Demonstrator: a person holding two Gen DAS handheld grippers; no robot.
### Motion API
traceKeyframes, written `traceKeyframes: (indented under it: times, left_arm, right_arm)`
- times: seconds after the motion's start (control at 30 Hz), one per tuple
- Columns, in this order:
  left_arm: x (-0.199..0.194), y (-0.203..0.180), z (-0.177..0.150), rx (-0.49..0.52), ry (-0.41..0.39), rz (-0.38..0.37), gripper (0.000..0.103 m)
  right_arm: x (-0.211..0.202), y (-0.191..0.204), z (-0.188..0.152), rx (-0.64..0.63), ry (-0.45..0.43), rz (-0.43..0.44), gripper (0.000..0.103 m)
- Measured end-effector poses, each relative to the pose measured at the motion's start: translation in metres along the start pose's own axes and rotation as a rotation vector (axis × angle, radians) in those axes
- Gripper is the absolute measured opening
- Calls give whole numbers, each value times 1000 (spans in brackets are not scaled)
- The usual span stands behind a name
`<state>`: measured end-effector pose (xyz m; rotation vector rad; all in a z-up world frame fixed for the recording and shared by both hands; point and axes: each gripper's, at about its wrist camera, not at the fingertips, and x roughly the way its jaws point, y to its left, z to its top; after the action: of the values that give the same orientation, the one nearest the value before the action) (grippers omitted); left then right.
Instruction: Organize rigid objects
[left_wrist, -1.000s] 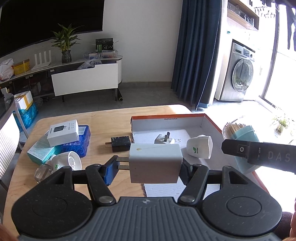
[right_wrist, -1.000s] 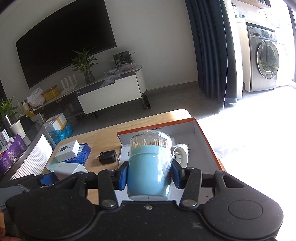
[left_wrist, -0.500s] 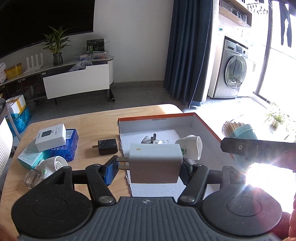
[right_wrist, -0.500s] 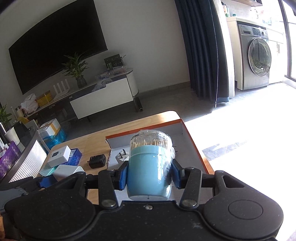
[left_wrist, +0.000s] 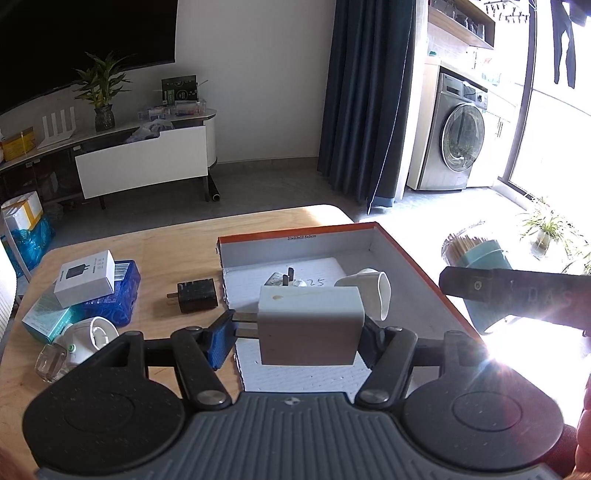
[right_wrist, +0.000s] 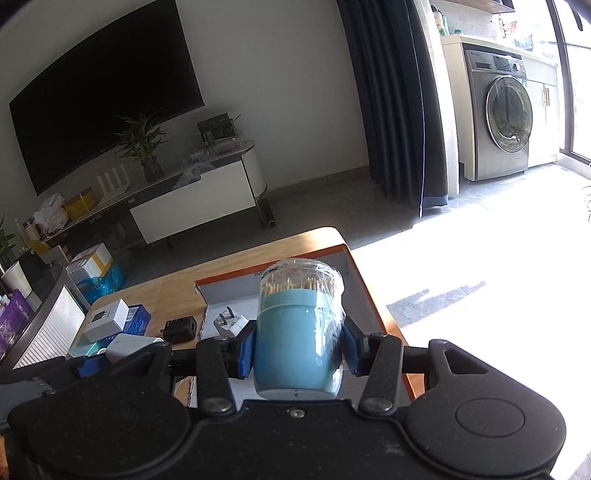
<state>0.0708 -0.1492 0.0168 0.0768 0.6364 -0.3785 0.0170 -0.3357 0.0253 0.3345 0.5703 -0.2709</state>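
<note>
White charger (left_wrist: 309, 325) clamped in left gripper (left_wrist: 295, 334) jaws, frame centre, above orange-rimmed box (left_wrist: 413, 266). Right gripper (right_wrist: 298, 352) jaws clamped on blue toothpick jar (right_wrist: 299, 347), frame centre.

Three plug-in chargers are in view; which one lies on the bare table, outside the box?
The black charger, left of the box. The small white plug lies inside the box, and the left gripper holds the big white charger.
</note>
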Motion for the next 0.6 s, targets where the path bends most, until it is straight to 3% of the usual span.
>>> traceKeyframes:
  times: [0.6]
  left_arm:
    - [16,-12,5,19,20,-15,66]
  right_arm:
    - [15,-8,8,-1,15,-9,57]
